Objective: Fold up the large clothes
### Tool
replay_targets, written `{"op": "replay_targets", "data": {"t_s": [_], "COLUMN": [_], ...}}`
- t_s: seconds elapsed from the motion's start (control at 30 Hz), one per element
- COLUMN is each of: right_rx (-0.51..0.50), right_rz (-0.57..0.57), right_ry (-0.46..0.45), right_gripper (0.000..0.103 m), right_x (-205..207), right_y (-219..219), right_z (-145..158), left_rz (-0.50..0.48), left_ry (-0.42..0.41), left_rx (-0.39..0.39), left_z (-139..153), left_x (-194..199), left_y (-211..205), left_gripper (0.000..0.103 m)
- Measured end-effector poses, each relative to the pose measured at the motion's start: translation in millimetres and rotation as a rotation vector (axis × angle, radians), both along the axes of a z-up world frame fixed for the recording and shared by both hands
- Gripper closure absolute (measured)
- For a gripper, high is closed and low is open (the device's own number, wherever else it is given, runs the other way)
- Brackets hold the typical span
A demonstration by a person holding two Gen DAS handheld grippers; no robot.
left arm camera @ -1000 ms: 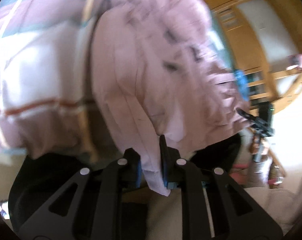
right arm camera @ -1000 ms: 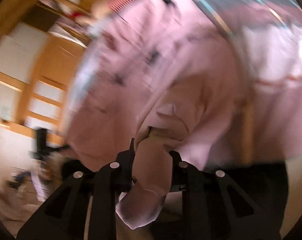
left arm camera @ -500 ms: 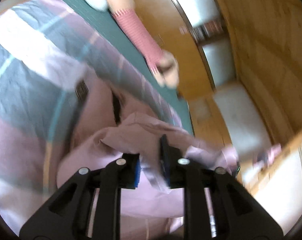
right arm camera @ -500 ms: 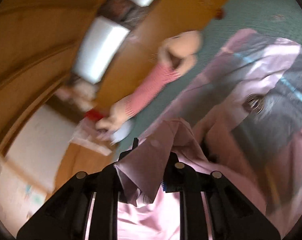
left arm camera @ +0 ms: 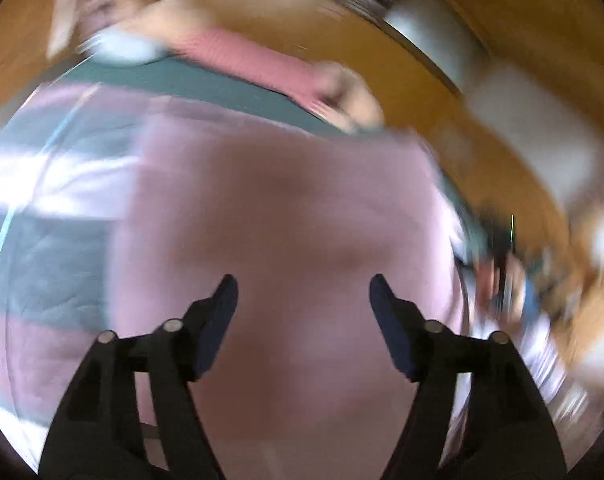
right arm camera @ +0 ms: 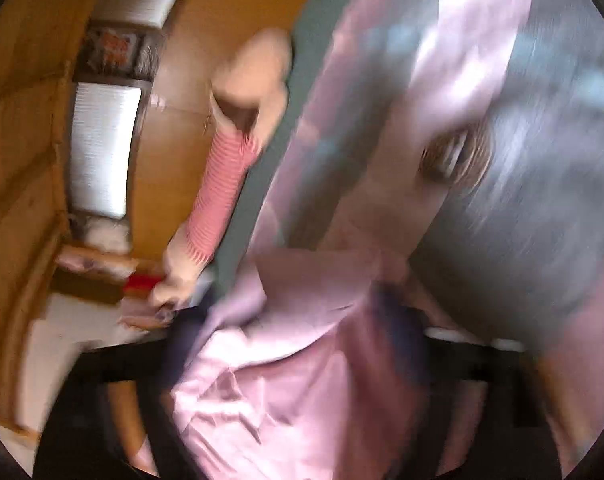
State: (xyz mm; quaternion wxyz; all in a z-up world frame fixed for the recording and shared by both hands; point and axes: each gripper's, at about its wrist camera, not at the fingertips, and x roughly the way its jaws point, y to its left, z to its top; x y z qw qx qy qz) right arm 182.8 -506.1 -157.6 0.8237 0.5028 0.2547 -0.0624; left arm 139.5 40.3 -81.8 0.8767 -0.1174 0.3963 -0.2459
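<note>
The pink garment (left arm camera: 286,200) lies spread and smooth on a plaid blanket (left arm camera: 42,272) in the left wrist view. My left gripper (left arm camera: 302,284) hovers above it, jaws opening wide, with nothing between its fingers (left arm camera: 218,312). The right wrist view is blurred. There, my right gripper (right arm camera: 294,320) has its jaws opening far apart. A loose fold of the pink garment (right arm camera: 286,380) still lies between and over the dark fingers (right arm camera: 401,320), not pinched.
A soft doll in a pink striped top (left arm camera: 242,56) (right arm camera: 218,196) lies on the green mat (left arm camera: 206,80) beyond the blanket (right arm camera: 541,200). Wooden flooring and furniture (left arm camera: 501,20) lie past the mat. A cluttered spot (left arm camera: 509,280) sits at the right.
Both grippers were shut on pink cloth; both now stand wide apart. The cloth has dropped from the left one and lies flat. Both views swung toward the doll.
</note>
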Motion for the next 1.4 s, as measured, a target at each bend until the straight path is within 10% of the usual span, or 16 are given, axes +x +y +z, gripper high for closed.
{"op": "replay_targets", "data": {"t_s": [0.1,0.27,0.57,0.97,1.13,1.23,1.4], "right_rx": [-0.272,-0.683,-0.924,-0.797,-0.881,-0.963,-0.99], "right_rz": [0.041,0.387,0.655,0.379,0.21,0.306,0.316], "right_ry": [-0.02,0.027,0.12,0.254,0.174,0.088,0.274], "right_gripper": [0.001,0.001,0.002,0.001,0.001,0.001,0.001], "right_x": [-38,-63,12,136,92,54,51], "right_y": [31,178,354,287,266,272,224], "right_z": [52,64,1,-22,14,27,1], "left_rz": [-0.12,0.011,0.199,0.381,0.407,0.351,0.239], "left_ry": [-0.028,-0.001,0.033,0.084,0.08,0.007,0.021], "left_rx": [0.139,0.321,0.337,0.388,0.384,0.323,0.368], "left_z": [-11,-43,-65,-76,-66,-44,-53], "left_x": [-16,18,73,110,97,78,79], "left_y": [-51,-60,-34,18,24,15,-15], "left_gripper": [0.03,0.03,0.015,0.015,0.017,0.017,0.017]}}
